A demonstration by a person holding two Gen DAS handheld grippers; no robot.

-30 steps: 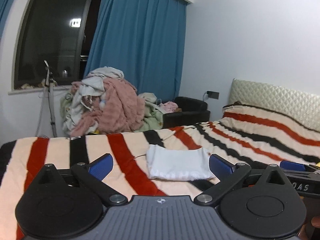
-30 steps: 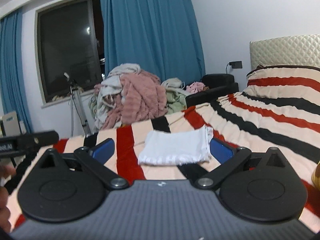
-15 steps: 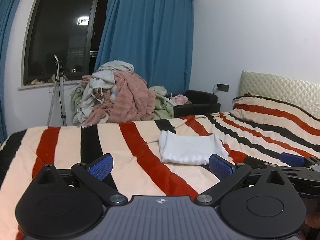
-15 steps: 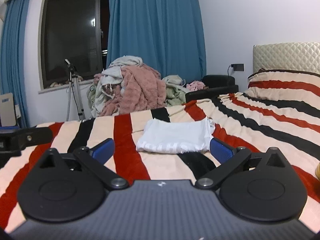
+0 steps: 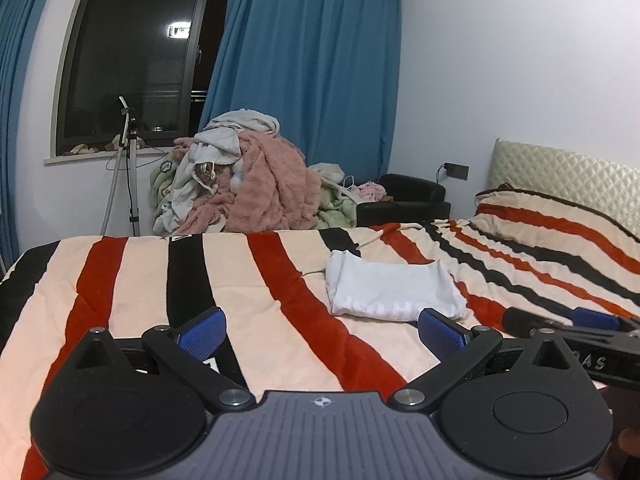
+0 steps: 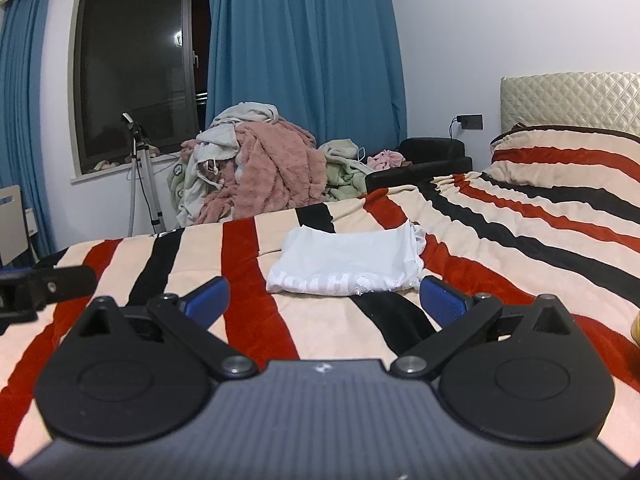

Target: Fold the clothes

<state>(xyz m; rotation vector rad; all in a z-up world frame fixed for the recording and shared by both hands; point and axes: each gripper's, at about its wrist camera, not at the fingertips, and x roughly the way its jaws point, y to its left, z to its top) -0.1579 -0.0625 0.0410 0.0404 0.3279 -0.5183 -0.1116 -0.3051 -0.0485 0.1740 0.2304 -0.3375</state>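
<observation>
The white garment [image 6: 346, 262] lies already folded into a flat rectangle on the striped bed [image 6: 520, 240], and both the left gripper [image 5: 322, 330] and the right gripper [image 6: 324, 300] stand just before its near edge, fingers spread wide and holding nothing. This piece looks finished (I judge), so the good next step is probably to leave the garment undisturbed and fetch another from the clothes pile [image 6: 260, 164] behind it.

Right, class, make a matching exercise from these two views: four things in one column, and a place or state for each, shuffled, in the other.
1. white garment
2. clothes heap
3. left gripper
4. curtain

a. open, holding nothing
b. hanging beside the window
c. folded on the striped blanket
d. piled beyond the bed

Pairs: 1-c, 2-d, 3-a, 4-b
</observation>
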